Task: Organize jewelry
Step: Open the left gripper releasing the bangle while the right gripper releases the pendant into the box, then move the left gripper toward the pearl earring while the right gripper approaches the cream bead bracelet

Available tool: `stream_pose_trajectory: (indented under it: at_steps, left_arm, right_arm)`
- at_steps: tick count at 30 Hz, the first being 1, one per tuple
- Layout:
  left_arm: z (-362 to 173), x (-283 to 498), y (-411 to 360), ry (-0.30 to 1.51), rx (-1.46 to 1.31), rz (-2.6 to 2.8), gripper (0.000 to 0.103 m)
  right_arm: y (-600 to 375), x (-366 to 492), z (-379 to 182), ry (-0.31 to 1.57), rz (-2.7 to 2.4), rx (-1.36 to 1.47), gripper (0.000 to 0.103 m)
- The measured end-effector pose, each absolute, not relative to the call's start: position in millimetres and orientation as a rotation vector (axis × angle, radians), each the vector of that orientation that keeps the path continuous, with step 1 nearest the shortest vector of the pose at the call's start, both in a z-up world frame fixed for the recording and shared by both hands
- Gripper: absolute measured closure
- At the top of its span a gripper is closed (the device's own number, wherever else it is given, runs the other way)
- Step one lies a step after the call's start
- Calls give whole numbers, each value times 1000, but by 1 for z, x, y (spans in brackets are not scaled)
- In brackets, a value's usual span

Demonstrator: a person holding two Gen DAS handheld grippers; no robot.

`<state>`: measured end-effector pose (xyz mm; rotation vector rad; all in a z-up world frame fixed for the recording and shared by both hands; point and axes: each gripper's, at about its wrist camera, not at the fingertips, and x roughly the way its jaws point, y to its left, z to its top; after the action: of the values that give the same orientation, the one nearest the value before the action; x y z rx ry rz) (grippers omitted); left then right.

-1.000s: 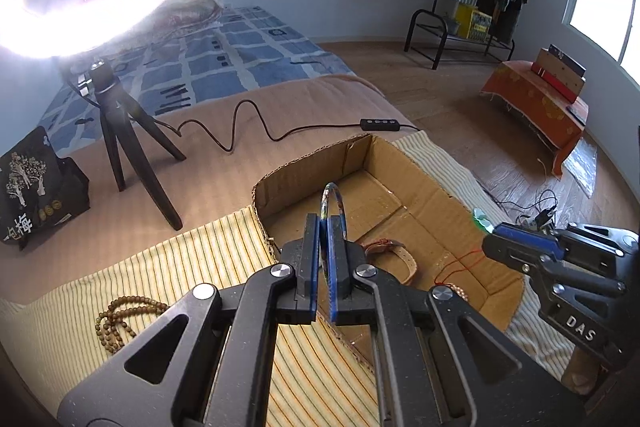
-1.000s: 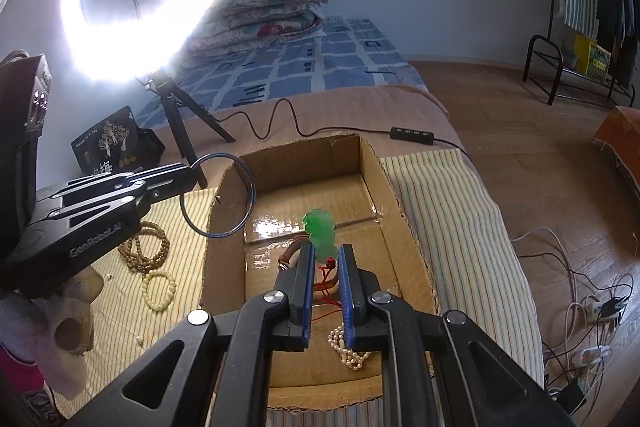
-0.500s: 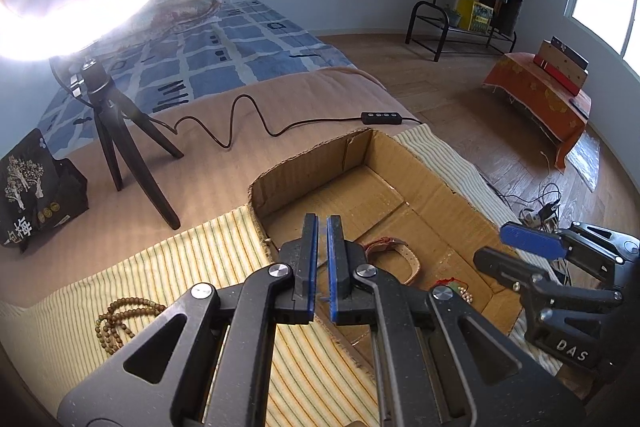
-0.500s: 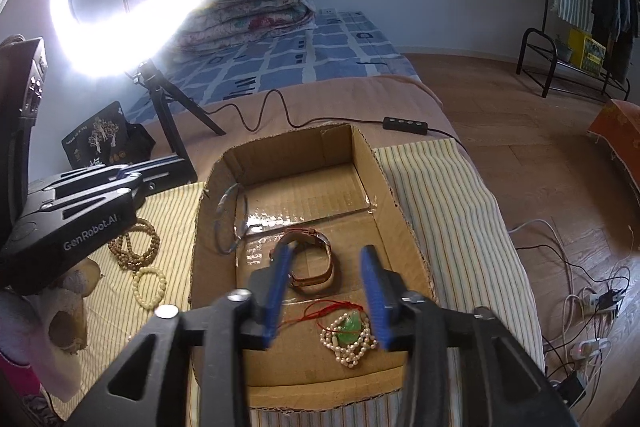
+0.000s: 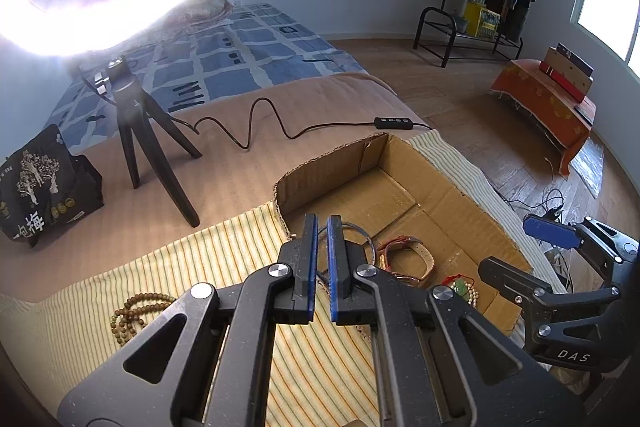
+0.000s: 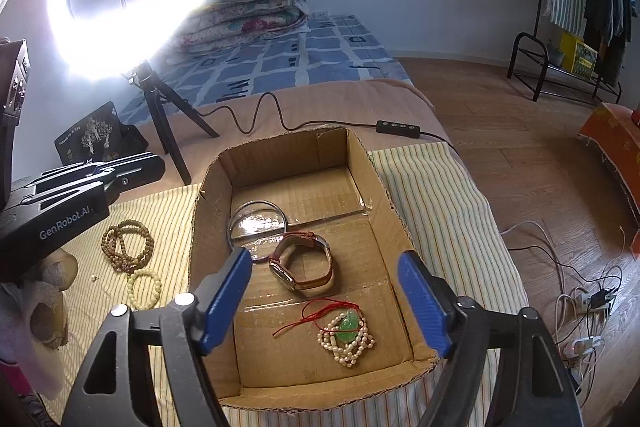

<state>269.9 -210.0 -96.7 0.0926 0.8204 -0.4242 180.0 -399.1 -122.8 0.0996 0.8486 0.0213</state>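
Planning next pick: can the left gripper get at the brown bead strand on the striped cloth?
Probably yes. The brown bead strand lies on open cloth outside the cardboard box, nothing on it, and the left gripper is empty nearby.

We've got a brown cardboard box (image 6: 380, 187) on a yellow-and-green striped cloth (image 6: 440, 195). Inside, a green pendant (image 6: 347, 325) on red cord (image 6: 316, 311), cream pearls (image 6: 352, 347), a tan-strapped watch (image 6: 304, 267). Blue pads (image 6: 420, 301) on our black right gripper (image 6: 324, 301).
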Motion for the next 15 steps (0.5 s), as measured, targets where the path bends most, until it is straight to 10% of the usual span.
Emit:
stream_pose_trajectory:
  at_steps: [10, 12, 15]
  left_arm:
    - [-83, 262, -188, 807, 82, -421, 97]
    - [-80, 261, -179, 796, 65, -415, 58]
    - [-75, 257, -164, 771, 40, -403, 46]
  right_arm:
    - [-387, 176, -119, 841, 22, 75, 11]
    - [-383, 175, -118, 842, 24, 68, 11]
    - [-376, 174, -116, 839, 33, 57, 11]
